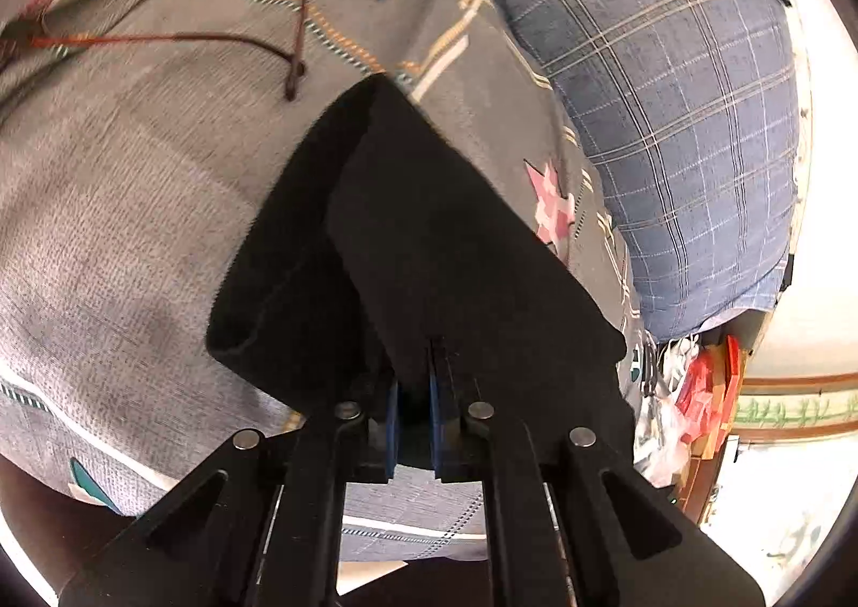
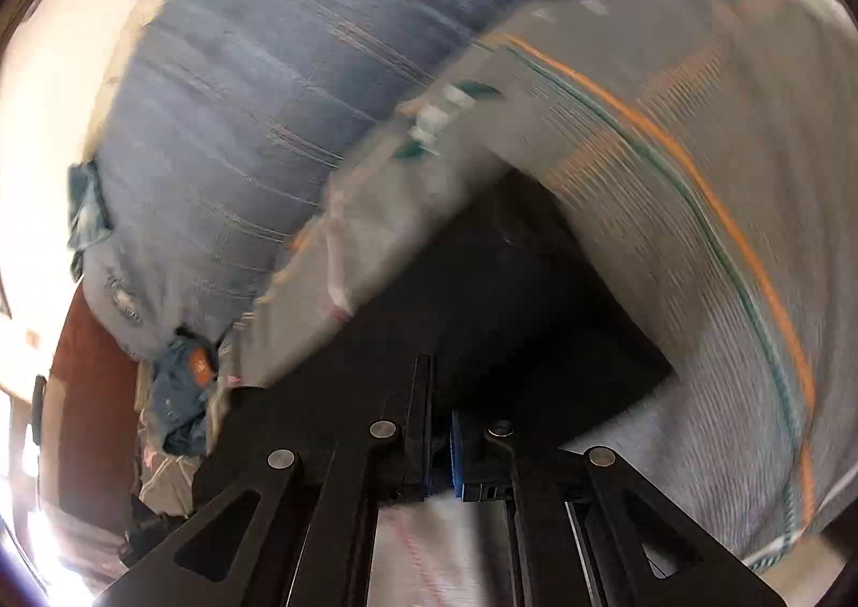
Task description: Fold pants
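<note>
While both grippers clamp the black pants [image 1: 429, 231], the fabric hangs soft and limp over the bed [image 1: 107, 205]. Left gripper [image 1: 413, 392] and right gripper [image 2: 439, 424] pinch edges; it looks light, best held at corners.

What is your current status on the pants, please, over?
Left tongs shut on black fabric pants. Right tongs shut on them too, view blurred. Pants lifted above grey patterned bedspread. Blue plaid pillow alongside, brown thin cords beyond.

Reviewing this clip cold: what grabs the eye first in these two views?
The black pants fill the centre of both wrist views, pinched in the left gripper and the right gripper above a grey patterned bedspread. Beside them lies a big blue plaid pillow. The right wrist view is motion-blurred.
</note>
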The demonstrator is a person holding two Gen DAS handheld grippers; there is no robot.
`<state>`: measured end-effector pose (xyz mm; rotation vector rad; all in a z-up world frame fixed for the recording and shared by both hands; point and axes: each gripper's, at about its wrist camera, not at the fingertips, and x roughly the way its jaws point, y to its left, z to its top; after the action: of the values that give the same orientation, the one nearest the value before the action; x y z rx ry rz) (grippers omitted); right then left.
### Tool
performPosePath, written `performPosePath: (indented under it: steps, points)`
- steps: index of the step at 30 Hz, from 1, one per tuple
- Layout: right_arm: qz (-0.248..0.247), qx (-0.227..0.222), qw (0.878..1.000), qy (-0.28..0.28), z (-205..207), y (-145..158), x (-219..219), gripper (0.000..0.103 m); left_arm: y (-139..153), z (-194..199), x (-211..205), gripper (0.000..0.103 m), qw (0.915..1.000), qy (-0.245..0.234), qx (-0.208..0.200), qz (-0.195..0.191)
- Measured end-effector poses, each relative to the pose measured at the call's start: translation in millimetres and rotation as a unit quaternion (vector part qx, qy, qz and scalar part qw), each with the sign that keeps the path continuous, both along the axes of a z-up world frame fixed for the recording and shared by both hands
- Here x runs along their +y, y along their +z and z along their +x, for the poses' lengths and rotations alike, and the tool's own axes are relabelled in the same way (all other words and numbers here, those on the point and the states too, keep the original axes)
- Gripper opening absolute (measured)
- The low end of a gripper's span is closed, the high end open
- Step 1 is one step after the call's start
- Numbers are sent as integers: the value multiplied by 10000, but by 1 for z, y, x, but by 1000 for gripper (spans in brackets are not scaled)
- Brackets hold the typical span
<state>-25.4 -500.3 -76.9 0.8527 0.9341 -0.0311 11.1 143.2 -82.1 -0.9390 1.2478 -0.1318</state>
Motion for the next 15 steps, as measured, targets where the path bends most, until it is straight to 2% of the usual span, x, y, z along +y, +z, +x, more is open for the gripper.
performPosePath:
  steps: [2, 4, 6, 9, 11, 12, 13, 15]
  points:
    - [110, -193, 9997, -65, -7, 2, -1, 4, 9, -3, 2, 6, 9999, 10, -94, -72]
    - [73, -441, 9990, -2, -11, 15, 1, 4, 20, -5, 0, 7, 9996, -38, -272, 79]
    - [-7, -654, 9978, 83, -13, 25, 4, 4, 18, -5, 3, 7, 9997, -78, -219, 122]
    - [-170, -296, 9994, 117, -10, 16, 7, 4, 1, -2, 12, 7, 9997, -60, 109, -233]
    - [-280, -39, 9995, 109, -11, 6, 8, 9, 2, -6, 15, 9, 9992, -65, 85, -383]
    - [-246, -50, 9996, 104, -14, 6, 10, 9, 7, -10, 18, 9, 9992, -64, -10, -406]
    - [-208, -83, 9997, 90, -17, 8, 8, 10, 12, -12, 19, 14, 9990, -68, -76, -429]
    - [-201, -155, 9997, 69, -24, 16, 5, 14, 25, -20, 30, 37, 9982, -39, -290, -514]
